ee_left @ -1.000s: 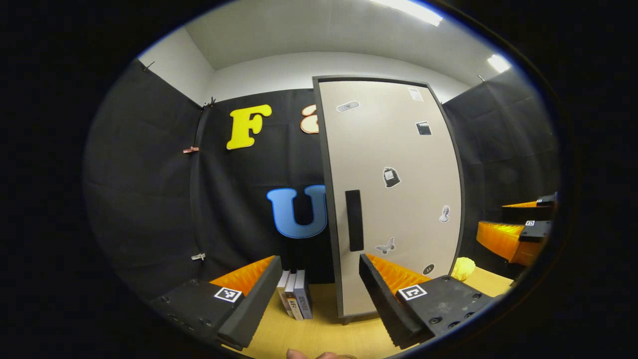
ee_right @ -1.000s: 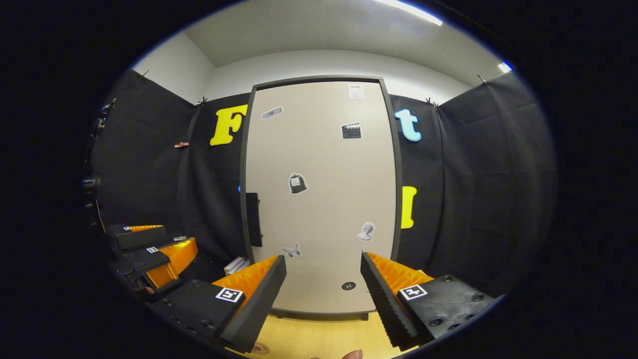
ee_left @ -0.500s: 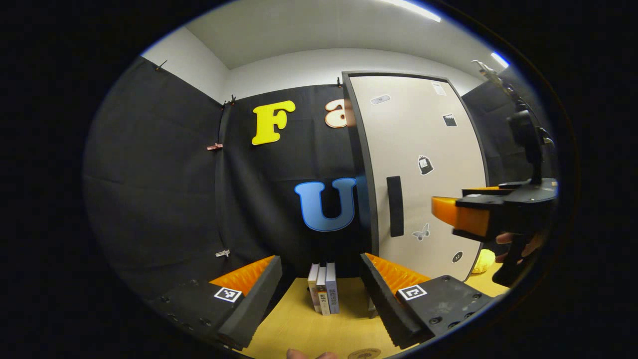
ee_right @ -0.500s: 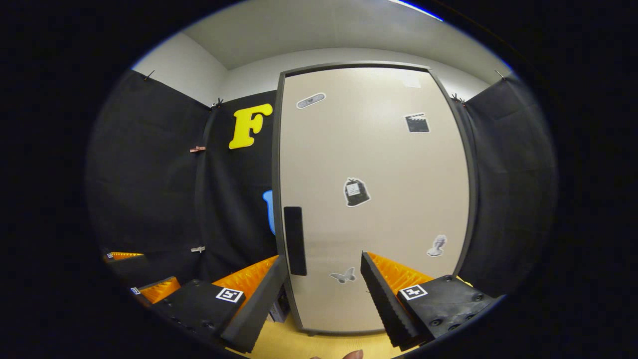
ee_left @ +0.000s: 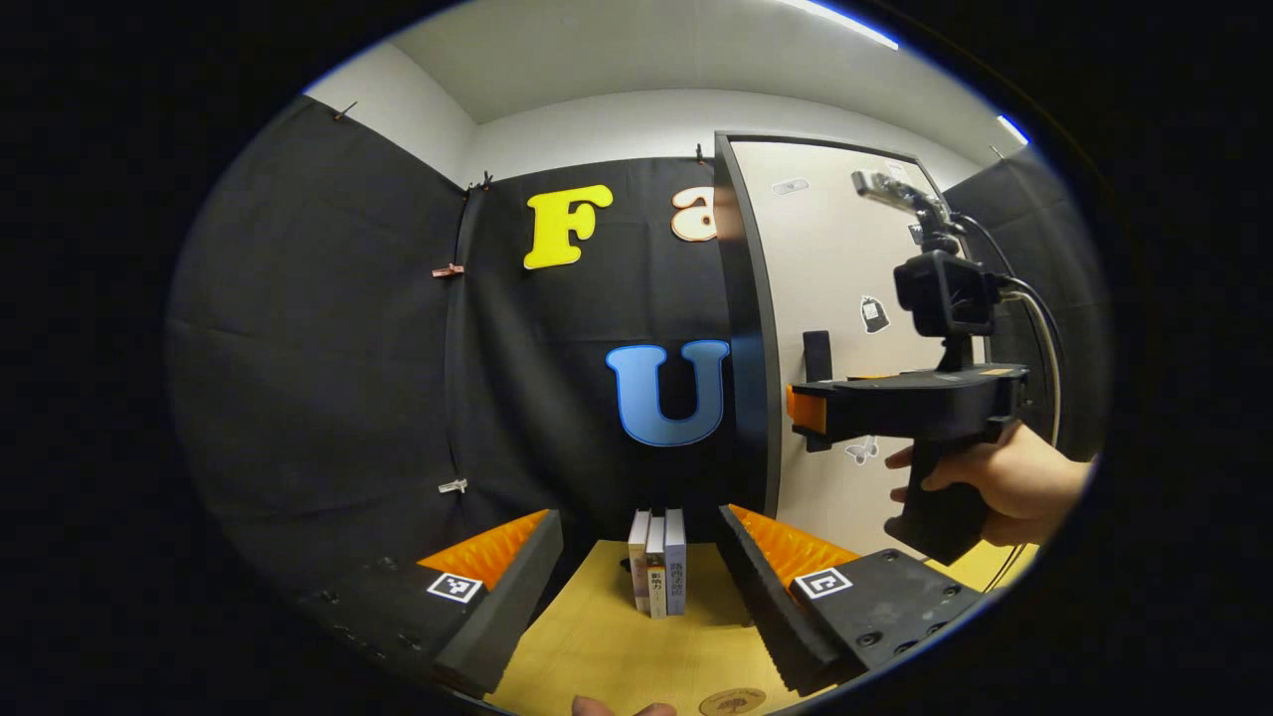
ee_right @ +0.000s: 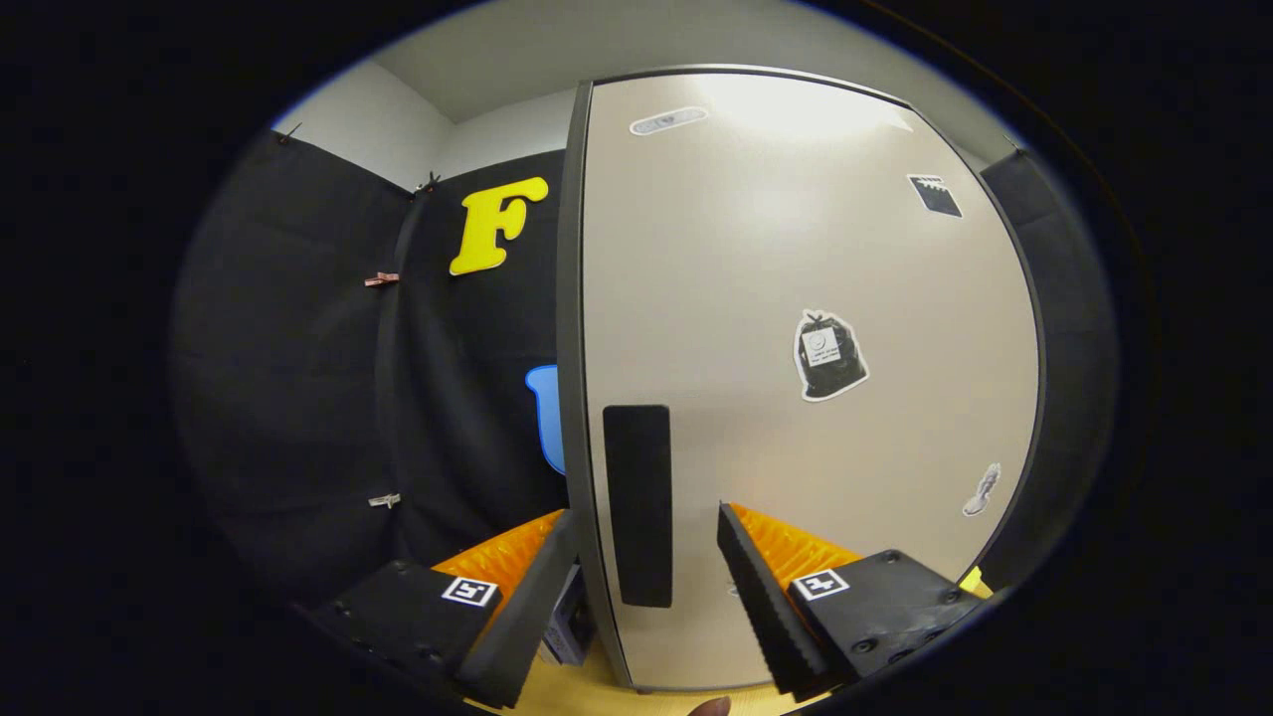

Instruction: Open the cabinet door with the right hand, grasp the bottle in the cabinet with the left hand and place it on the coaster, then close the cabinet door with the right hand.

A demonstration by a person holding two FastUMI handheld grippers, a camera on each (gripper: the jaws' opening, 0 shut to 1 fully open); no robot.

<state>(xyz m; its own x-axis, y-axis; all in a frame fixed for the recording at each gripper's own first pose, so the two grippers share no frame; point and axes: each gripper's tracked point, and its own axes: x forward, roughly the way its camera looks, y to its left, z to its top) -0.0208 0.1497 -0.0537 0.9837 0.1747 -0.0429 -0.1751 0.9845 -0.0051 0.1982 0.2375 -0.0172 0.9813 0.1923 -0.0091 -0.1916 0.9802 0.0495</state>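
Observation:
The beige cabinet door (ee_right: 796, 398) stands closed, with a dark vertical handle (ee_right: 637, 502) near its left edge. My right gripper (ee_right: 641, 587) is open, and the handle lies between its fingers, close in front. In the left gripper view the right gripper (ee_left: 811, 410) is held by a hand (ee_left: 1004, 477) with its tips at the handle (ee_left: 817, 356) of the cabinet (ee_left: 845, 298). My left gripper (ee_left: 636, 587) is open over the wooden table (ee_left: 597, 656), holding nothing. A round coaster (ee_left: 734, 702) lies at the bottom edge. The bottle is hidden.
Three upright books (ee_left: 657, 575) stand on the table left of the cabinet, ahead of my left gripper. A yellow object (ee_right: 970, 580) peeks out low at the cabinet's right. Stickers dot the door. Black cloth walls close in the left and back.
My right gripper has moved forward to the door's handle, which now sits between its fingers. The left gripper has swung left, so the cabinet slid toward the right of its view.

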